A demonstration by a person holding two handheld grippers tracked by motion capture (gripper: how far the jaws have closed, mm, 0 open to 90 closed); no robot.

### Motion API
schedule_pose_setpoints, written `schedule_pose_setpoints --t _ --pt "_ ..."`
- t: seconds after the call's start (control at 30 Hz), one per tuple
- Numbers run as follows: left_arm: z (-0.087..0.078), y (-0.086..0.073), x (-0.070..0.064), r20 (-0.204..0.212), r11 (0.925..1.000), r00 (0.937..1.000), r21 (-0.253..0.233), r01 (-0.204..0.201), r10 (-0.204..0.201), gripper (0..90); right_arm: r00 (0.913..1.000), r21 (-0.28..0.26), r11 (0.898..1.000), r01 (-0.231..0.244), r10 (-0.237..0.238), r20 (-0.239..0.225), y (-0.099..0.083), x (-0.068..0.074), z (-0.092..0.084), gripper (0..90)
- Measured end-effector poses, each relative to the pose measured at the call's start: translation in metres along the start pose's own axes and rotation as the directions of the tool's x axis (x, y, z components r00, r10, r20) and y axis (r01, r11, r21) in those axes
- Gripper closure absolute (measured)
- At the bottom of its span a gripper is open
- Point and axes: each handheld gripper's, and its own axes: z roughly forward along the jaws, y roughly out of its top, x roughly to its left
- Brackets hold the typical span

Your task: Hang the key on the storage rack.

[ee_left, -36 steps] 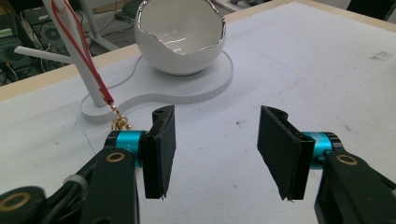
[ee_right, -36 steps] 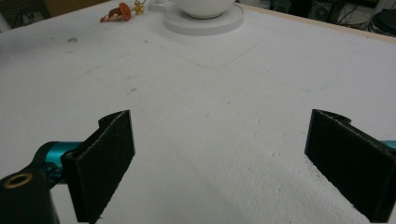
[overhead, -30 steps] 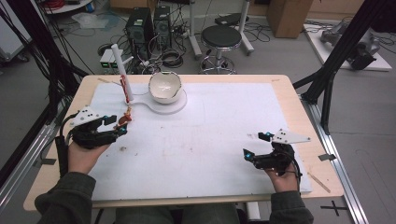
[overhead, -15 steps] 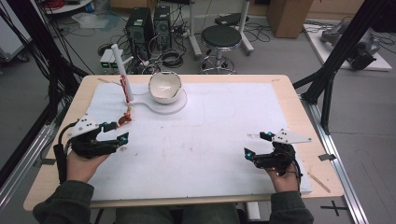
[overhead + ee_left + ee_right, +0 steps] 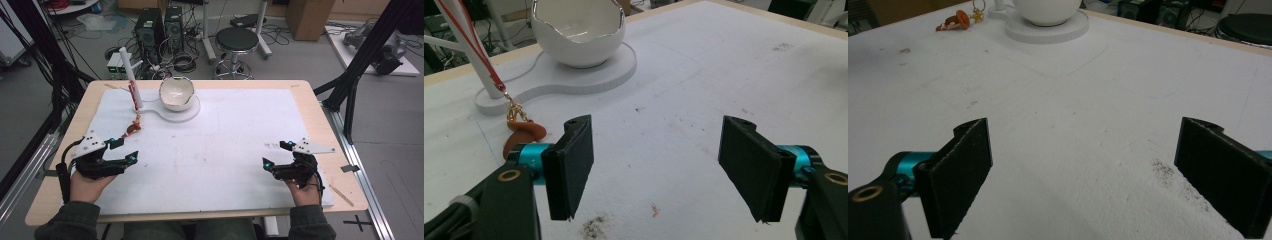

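Left gripper [image 5: 127, 151] at eight o'clock and right gripper [image 5: 274, 154] at four o'clock on the tabletop [image 5: 310, 107], both spread, empty.

Left gripper [image 5: 656, 170]: black body, flat black rectangular pads [image 5: 574, 167], teal collars behind pads, brass-ringed screws, grey three-cornered plate, black cable. Right gripper [image 5: 1088, 175]: identical build. Sleeves [image 5: 67, 222] dark olive-green.
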Motion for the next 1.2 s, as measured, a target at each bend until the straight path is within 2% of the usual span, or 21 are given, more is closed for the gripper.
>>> schedule_pose_setpoints --t 0.9,1.2 --pt "-0.013 -0.024 -0.019 0.011 0.9996 0.9999 0.026 -0.007 0.007 28.3 0.9999 -0.003 1.000 -0.002 0.002 0.013 -0.001 -0.001 -0.002 7.3" --pt "-0.018 -0.028 -0.022 0.004 0.9999 1.0000 0.016 -0.004 0.004 25.9 0.9999 0.003 1.000 0.001 -0.001 0.014 -0.002 -0.001 -0.002 7.3"
